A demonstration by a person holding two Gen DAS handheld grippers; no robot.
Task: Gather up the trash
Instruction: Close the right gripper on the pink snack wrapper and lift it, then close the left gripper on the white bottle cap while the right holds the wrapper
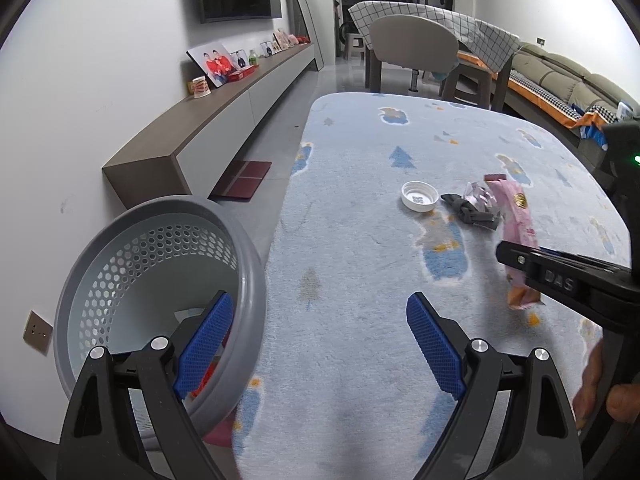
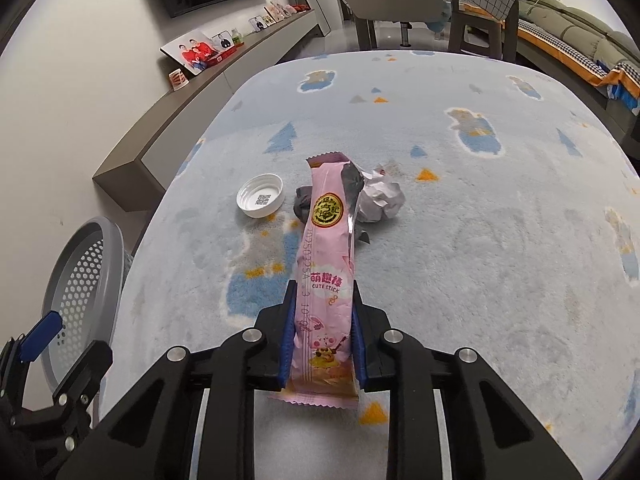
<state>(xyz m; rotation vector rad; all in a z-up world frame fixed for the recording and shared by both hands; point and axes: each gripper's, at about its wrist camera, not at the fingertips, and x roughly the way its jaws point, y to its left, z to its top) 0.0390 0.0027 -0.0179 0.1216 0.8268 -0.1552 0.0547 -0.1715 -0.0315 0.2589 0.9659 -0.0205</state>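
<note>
Right hand-held gripper [image 2: 323, 334] is closed on the pink snack wrapper [image 2: 328, 264] at lower centre of its view; the grip should stay firm near the wrapper's lower end while it goes to the grey basket [image 1: 160, 280] at lower left. Left hand-held gripper [image 1: 320, 340] stands wide and empty beside the basket rim, tilted downward over the carpet [image 1: 360, 280]. White cap [image 2: 261, 195] and crumpled paper [image 2: 380, 196] wait at centre.

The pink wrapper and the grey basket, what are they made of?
The pink wrapper looks like thin glossy plastic film: crimped zigzag ends, a shiny seam. The grey basket seems moulded matt plastic, with a smooth rim and neat hexagonal holes.
</note>
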